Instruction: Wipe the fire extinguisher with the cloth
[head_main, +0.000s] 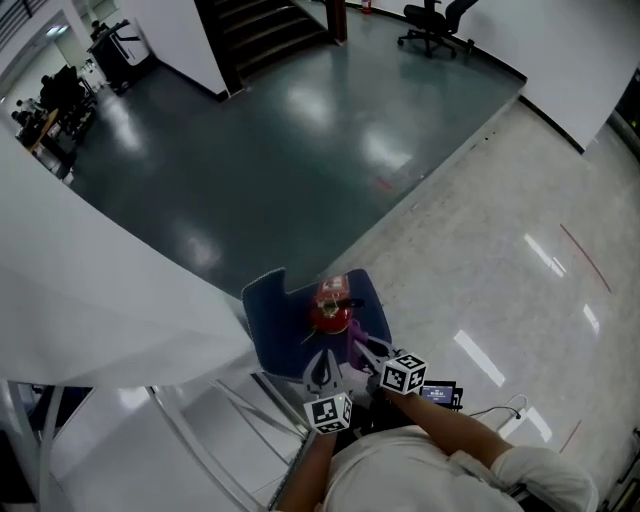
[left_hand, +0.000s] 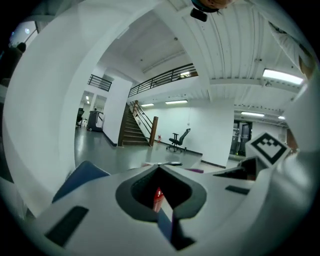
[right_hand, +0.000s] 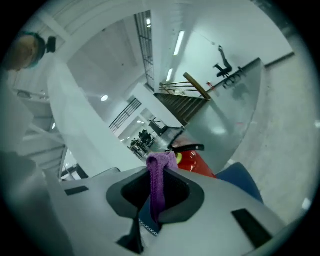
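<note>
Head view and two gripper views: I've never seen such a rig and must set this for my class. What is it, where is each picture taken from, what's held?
No robot: a person holds a two-jaw gripper in each hand. The head view looks down from a camera on the person's head; each gripper view looks along one gripper's jaws. A red fire extinguisher stands on what looks like a blue seat. The right gripper is shut on a purple cloth; the left gripper is shut, holding nothing.
</note>
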